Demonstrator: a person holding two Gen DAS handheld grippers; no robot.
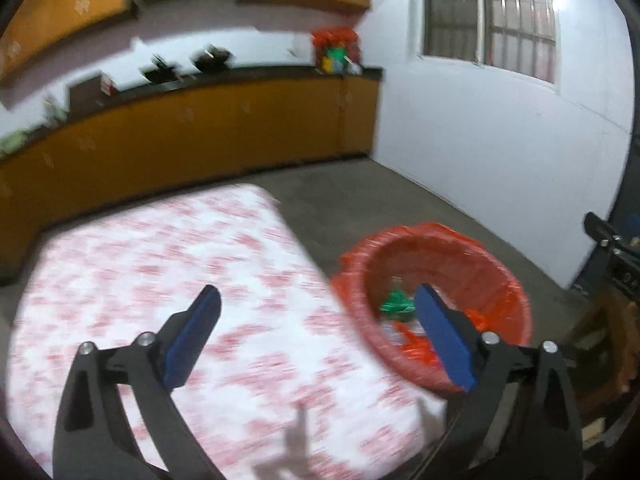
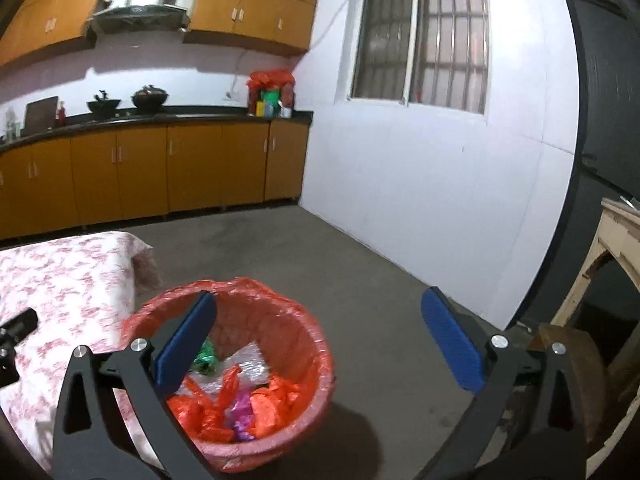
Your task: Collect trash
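A round bin lined with a red plastic bag [image 2: 304, 340] stands on the floor beside the table; it also shows in the left wrist view [image 1: 508, 280]. Inside lie a green wrapper [image 2: 206, 356], orange plastic scraps [image 2: 272, 400], a purple piece [image 2: 240, 404] and clear wrapping. My right gripper [image 2: 320, 312] is open and empty above the bin's right rim. My left gripper [image 1: 316, 306] is open and empty, over the table's edge next to the bin. The left view is blurred.
A table with a pink-and-white floral cloth [image 1: 160, 280] is left of the bin [image 2: 60, 280]. Kitchen cabinets [image 2: 140, 168] line the far wall. A wooden stand [image 2: 616, 240] and dark furniture are at the right. Grey floor [image 2: 360, 260] lies beyond the bin.
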